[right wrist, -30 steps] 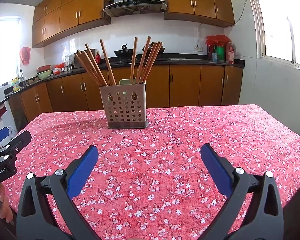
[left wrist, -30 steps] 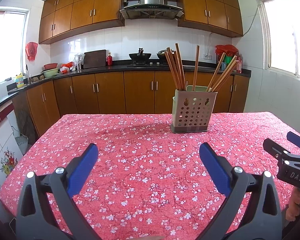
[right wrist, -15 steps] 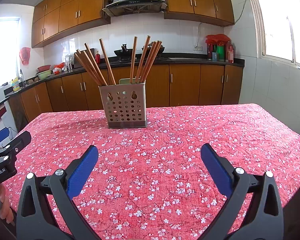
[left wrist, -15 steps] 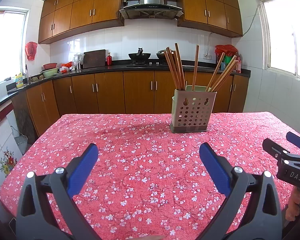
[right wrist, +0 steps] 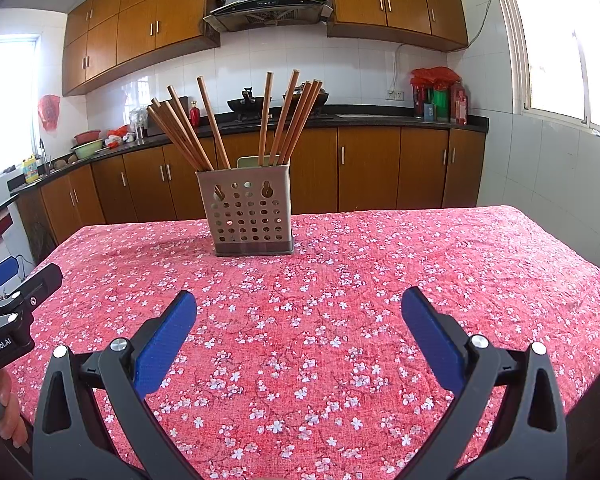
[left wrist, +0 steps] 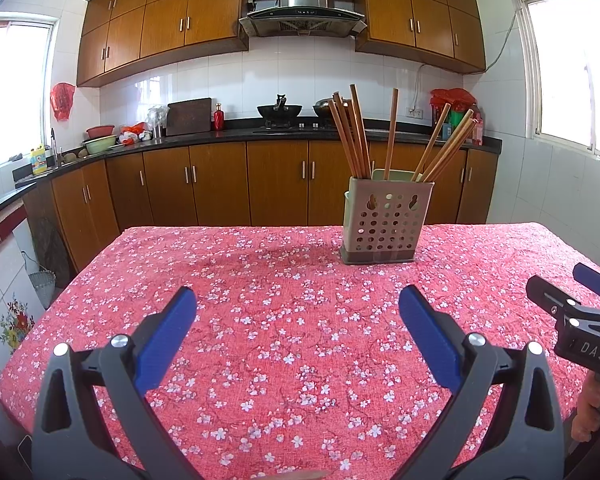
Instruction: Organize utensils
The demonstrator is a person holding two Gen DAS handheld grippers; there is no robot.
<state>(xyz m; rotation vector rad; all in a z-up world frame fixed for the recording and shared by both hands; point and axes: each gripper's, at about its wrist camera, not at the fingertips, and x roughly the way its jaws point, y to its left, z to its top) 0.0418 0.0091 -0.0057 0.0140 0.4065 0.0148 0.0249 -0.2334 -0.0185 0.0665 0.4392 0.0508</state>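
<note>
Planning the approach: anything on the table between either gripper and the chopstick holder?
Nothing visible. Only bare floral tablecloth lies between the open right gripper, the open left gripper and the chopstick holder.

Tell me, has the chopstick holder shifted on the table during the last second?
No. The chopstick holder stands where it stood on the tablecloth, lined up with the same cabinet doors behind.

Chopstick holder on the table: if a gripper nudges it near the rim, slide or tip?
Probably tips before it slides. The chopstick holder is taller than its base is wide, and the chopsticks fan out well above the rim, raising the weight. The perforated walls suggest it is light, and the tablecloth looks textured, so the base may catch. A push low down seems safer.
</note>
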